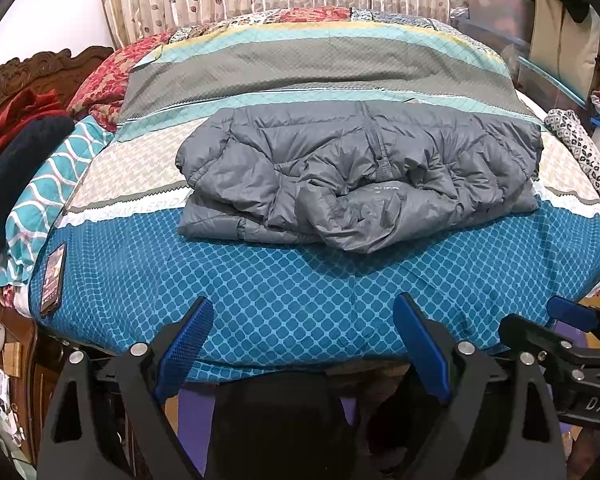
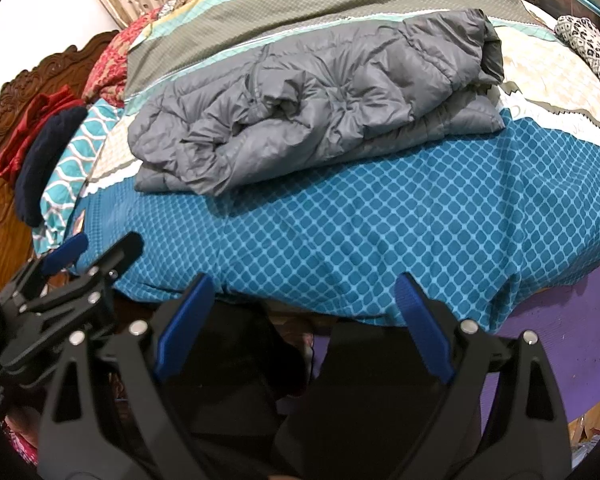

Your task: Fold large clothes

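Bedspread (image 1: pixel 284 280) carries the folded grey jacket (image 1: pixel 356 176) — left gripper (image 1: pixel 304 332) and right gripper (image 2: pixel 306 308) both spread, empty.

My left gripper (image 1: pixel 302 316) and right gripper (image 2: pixel 304 296) look alike: black angular arms, ribbed blue pads (image 1: pixel 184 346), silver rivets; white "DAS" lettering at lower right of the left view.

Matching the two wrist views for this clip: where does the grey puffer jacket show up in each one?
Left wrist view: grey puffer jacket lies folded at picture centre on the bedspread, straight ahead of the open left gripper.
Right wrist view: the jacket sits upper centre, running diagonally, beyond the open right gripper.
Shared landmark: the dark navy garment at the left edge.
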Motion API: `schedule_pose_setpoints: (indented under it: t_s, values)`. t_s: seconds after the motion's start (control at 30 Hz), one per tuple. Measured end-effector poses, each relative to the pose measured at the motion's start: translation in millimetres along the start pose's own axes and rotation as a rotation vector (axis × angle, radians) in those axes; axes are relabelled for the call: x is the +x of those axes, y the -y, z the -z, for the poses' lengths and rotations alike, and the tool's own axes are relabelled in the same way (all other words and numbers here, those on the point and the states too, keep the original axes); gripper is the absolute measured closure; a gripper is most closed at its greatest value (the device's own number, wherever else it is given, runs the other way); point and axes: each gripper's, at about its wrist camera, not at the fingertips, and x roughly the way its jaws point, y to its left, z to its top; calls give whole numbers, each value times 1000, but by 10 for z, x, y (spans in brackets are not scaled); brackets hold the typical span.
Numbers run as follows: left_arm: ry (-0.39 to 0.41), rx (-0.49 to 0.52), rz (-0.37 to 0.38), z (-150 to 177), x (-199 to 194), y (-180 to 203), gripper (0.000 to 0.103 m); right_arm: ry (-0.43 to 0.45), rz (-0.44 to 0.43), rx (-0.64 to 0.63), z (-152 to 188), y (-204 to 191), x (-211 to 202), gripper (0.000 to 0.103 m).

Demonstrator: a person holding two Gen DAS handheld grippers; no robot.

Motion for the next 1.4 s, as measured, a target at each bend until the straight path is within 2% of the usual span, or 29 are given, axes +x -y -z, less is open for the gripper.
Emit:
schedule_pose_setpoints:
  t_s: [1.4]
  values:
    - [-44,11,-14,22,137,20,18,-24,-14,5,10,25,90,15]
